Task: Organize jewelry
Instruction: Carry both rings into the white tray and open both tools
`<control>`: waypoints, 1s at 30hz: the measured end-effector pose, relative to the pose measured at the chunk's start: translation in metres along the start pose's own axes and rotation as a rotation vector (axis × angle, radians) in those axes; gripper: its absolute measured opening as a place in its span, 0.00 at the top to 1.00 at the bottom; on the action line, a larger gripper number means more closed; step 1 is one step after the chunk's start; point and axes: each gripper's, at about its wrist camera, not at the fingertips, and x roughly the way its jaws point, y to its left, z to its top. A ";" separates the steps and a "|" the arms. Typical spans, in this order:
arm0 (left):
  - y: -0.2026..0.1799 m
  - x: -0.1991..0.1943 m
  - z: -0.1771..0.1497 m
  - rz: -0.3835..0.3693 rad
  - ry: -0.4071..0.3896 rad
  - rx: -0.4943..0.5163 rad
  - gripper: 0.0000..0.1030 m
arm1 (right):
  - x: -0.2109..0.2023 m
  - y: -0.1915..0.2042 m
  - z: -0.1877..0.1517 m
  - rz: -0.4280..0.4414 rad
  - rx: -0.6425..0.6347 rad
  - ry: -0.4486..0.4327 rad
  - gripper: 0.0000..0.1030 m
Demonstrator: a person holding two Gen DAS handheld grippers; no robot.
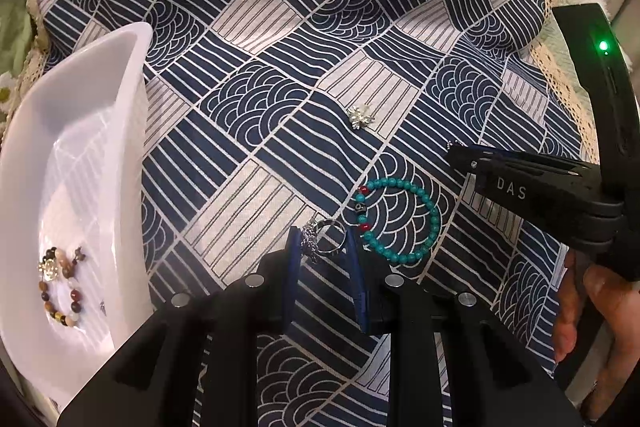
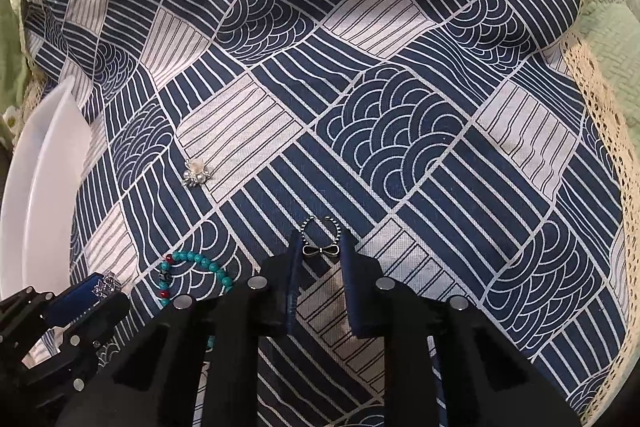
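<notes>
In the left wrist view my left gripper point(image 1: 322, 247) is shut on a silver ring point(image 1: 329, 239) with a sparkly top, just above the cloth. A turquoise bead bracelet point(image 1: 400, 219) lies right of it. A small pearl brooch point(image 1: 360, 117) lies farther out. A white tray point(image 1: 132, 99) at the left holds a brown bead bracelet point(image 1: 60, 285). In the right wrist view my right gripper point(image 2: 320, 249) is shut on a dark beaded ring with a bow point(image 2: 321, 241). The bracelet point(image 2: 196, 273), brooch point(image 2: 196, 173) and left gripper point(image 2: 102, 285) show at its left.
A navy and white patterned cloth point(image 1: 280, 67) with a lace edge point(image 2: 600, 147) covers the surface. Green fabric point(image 2: 616, 39) lies beyond the lace. The right gripper body point(image 1: 560, 195) and the hand holding it are at the right of the left wrist view.
</notes>
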 end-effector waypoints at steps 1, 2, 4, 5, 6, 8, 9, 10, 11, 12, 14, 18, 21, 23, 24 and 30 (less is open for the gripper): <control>0.000 -0.003 0.001 -0.006 -0.004 -0.003 0.79 | -0.003 0.000 0.000 0.009 0.006 -0.001 0.81; 0.000 -0.006 0.001 -0.009 -0.008 -0.005 0.79 | -0.008 -0.002 0.000 0.025 0.016 -0.007 0.81; 0.002 -0.019 0.002 -0.043 -0.022 -0.014 0.79 | -0.019 -0.003 0.000 0.051 0.024 -0.022 0.81; 0.003 -0.024 0.002 -0.054 -0.029 -0.018 0.79 | -0.029 0.000 0.001 0.070 0.021 -0.037 0.81; 0.006 -0.036 0.003 -0.069 -0.044 -0.020 0.79 | -0.038 0.005 0.001 0.086 0.013 -0.055 0.81; 0.015 -0.063 0.002 -0.091 -0.092 -0.026 0.79 | -0.058 0.019 0.001 0.119 -0.017 -0.087 0.81; 0.021 -0.073 0.002 -0.095 -0.108 -0.032 0.79 | -0.066 0.027 0.001 0.135 -0.034 -0.101 0.81; 0.030 -0.085 0.002 -0.099 -0.129 -0.043 0.79 | -0.078 0.040 0.001 0.156 -0.065 -0.120 0.81; 0.042 -0.096 0.001 -0.094 -0.147 -0.066 0.79 | -0.089 0.054 -0.002 0.175 -0.097 -0.138 0.81; 0.054 -0.104 0.001 -0.086 -0.158 -0.091 0.79 | -0.094 0.066 -0.003 0.187 -0.120 -0.150 0.81; 0.075 -0.113 -0.002 -0.074 -0.173 -0.129 0.79 | -0.106 0.100 -0.007 0.219 -0.159 -0.175 0.81; 0.130 -0.118 -0.010 0.010 -0.177 -0.211 0.79 | -0.099 0.172 -0.017 0.254 -0.261 -0.162 0.81; 0.165 -0.110 -0.018 0.051 -0.141 -0.246 0.79 | -0.087 0.215 -0.033 0.235 -0.354 -0.134 0.81; 0.183 -0.100 -0.023 0.082 -0.108 -0.256 0.79 | -0.076 0.237 -0.041 0.219 -0.403 -0.116 0.81; 0.192 -0.095 -0.024 0.096 -0.094 -0.258 0.79 | -0.071 0.244 -0.044 0.212 -0.422 -0.111 0.81; 0.216 -0.072 -0.034 0.138 -0.040 -0.257 0.79 | -0.049 0.279 -0.060 0.173 -0.504 -0.083 0.81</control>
